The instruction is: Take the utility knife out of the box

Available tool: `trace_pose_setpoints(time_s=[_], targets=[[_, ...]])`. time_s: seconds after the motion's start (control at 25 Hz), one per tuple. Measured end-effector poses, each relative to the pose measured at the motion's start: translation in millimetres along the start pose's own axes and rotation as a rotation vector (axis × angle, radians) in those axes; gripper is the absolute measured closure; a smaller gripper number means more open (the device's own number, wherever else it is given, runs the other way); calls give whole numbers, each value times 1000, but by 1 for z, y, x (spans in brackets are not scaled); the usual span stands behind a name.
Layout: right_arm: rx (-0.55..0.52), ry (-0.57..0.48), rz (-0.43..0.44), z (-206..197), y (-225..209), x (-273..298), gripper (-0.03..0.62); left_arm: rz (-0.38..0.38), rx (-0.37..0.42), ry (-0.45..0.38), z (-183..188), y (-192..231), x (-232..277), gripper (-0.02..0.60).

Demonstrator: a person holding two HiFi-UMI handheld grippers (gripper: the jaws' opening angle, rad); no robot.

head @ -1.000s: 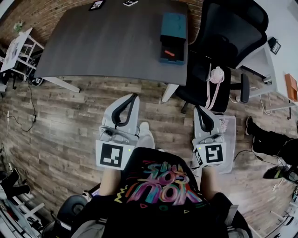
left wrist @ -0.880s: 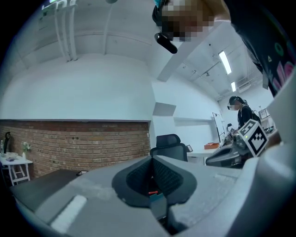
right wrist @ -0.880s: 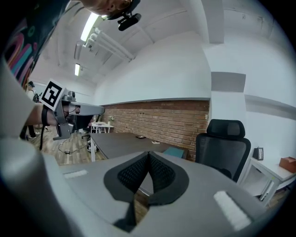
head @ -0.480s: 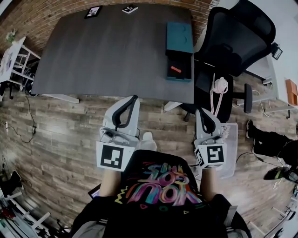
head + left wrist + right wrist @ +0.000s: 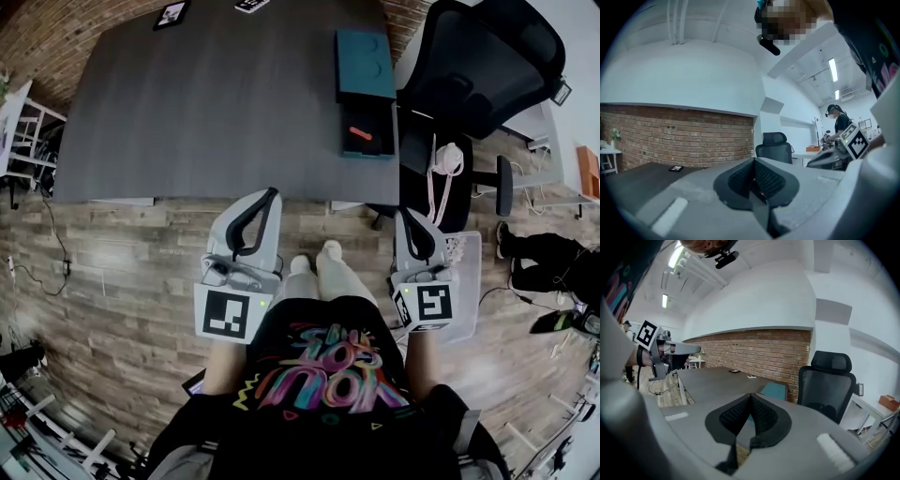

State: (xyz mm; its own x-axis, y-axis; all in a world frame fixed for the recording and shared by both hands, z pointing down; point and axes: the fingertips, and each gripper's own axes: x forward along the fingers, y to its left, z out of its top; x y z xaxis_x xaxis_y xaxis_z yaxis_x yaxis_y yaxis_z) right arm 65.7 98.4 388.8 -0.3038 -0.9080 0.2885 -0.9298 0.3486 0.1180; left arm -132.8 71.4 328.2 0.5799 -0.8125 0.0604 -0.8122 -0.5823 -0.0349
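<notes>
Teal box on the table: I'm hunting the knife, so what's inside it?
In the open teal box, one small orange-red object, probably the utility knife, lies on the dark lining. Nothing covers it.

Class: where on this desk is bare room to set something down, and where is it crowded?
Bare: the desk left of the teal box, from near edge to the small items at its far edge. Crowded: right edge, box beside chair.

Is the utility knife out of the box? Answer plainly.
No: the orange utility knife lies inside the open box on the table.
</notes>
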Motion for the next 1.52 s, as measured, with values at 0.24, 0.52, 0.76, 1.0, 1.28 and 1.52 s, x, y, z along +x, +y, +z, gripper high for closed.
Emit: trace_pose_setpoints(time_s=[0.24, 0.52, 0.76, 1.0, 1.28, 1.52], targets=[[19, 45, 5, -15, -15, 17, 594, 1, -14, 17, -12, 8, 23, 581], [16, -2, 25, 7, -43, 74, 594, 15, 6, 2, -1, 34, 77, 581], [8, -41, 53, 34, -79, 123, 594, -9, 52, -10, 22, 42, 141, 581], [13, -43, 87, 47, -115, 162, 594, -39, 66, 3, 35, 40, 197, 581], [12, -39, 109, 48, -147, 197, 594, -44, 78, 8, 38, 42, 243, 581], [2, -29, 110, 49, -159, 203, 594, -39, 51, 14, 35, 50, 253, 581]])
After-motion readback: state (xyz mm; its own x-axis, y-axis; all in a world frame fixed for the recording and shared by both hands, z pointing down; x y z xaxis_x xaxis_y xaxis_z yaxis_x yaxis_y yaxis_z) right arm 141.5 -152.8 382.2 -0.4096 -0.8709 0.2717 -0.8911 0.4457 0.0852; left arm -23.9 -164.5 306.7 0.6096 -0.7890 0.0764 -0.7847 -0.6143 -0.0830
